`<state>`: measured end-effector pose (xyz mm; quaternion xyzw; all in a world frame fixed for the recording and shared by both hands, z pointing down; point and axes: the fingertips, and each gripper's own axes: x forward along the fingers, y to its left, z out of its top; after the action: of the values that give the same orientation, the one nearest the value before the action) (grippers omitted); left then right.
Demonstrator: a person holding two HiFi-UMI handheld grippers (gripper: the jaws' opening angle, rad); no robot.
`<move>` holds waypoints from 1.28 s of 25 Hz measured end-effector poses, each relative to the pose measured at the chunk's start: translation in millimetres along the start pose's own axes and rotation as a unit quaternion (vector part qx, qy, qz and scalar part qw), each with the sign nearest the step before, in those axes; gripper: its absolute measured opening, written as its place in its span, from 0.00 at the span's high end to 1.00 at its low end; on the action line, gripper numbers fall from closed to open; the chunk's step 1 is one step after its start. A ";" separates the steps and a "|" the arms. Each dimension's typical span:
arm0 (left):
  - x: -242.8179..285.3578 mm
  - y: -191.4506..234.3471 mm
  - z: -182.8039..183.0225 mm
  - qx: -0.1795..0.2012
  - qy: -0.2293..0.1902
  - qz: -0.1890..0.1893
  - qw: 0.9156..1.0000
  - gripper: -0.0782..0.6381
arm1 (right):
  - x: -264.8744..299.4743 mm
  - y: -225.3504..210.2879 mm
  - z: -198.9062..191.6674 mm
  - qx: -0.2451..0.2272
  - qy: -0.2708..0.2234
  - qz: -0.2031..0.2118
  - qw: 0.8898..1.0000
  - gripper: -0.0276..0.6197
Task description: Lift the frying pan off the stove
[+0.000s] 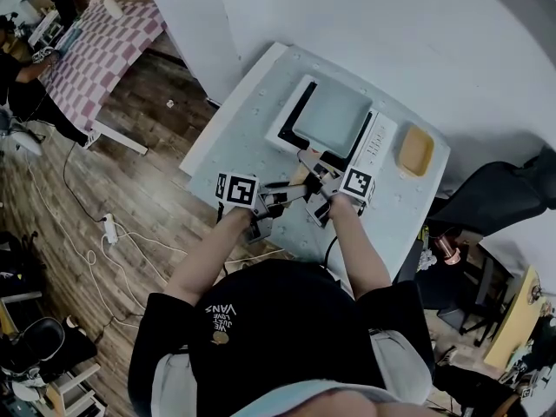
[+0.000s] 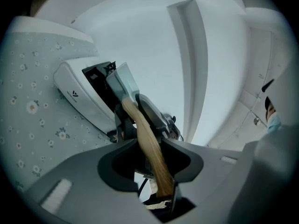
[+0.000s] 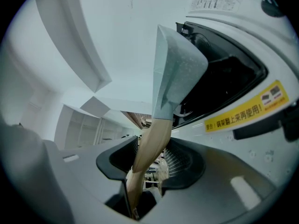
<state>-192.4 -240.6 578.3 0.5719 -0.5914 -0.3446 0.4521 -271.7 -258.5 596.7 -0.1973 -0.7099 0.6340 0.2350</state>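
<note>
Not lifted yet: frying pan (image 1: pixel 332 118) sits on the stove (image 1: pixel 284 122), handle (image 1: pixel 301 172) pointing to 6 o'clock. Your left claw (image 2: pixel 149 146) looks clenched on the handle, while right claw (image 3: pixel 152 155) straddles it, one pad clear. Remaining: clamp right, raise

Head view: high overhead, steeply down onto desk (image 1: pixel 252 137). Left gripper view: close, level, stove (image 2: pixel 79 97) at 10 o'clock. Right gripper view: stove at 2 o'clock. Shared: pan handle (image 3: pixel 149 148).
</note>
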 end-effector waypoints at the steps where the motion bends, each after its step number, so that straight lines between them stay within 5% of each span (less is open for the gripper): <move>1: -0.6 -0.1 -1.7 0.002 0.000 0.001 1.000 0.68 | 0.2 0.8 -1.5 -0.001 0.001 0.004 1.000 0.68; 4: -4.7 -1.2 -6.3 0.009 -0.001 0.005 1.000 0.68 | -5.6 -3.4 -8.3 -0.005 -0.001 -0.026 1.000 0.68; 7: -10.0 -5.3 -9.6 0.017 -0.004 0.006 1.000 0.68 | -6.5 0.9 -13.4 -0.001 -0.007 -0.006 1.000 0.69; 14: -28.3 -14.1 -26.2 0.024 -0.008 0.002 1.000 0.69 | -12.5 5.6 -39.0 -0.023 -0.007 -0.030 0.999 0.69; 29: -92.0 -35.0 -71.3 0.049 -0.013 -0.009 0.999 0.69 | -9.3 39.1 -116.0 -0.047 -0.019 0.019 0.999 0.68; 32: -110.9 -42.2 -89.4 0.051 -0.008 -0.014 0.999 0.69 | -12.1 39.6 -141.0 -0.054 -0.023 0.003 0.998 0.68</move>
<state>-101.0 -125.8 555.3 0.5997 -0.6035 -0.3250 0.4130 -180.3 -147.0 568.5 -0.1967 -0.7479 0.5997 0.2057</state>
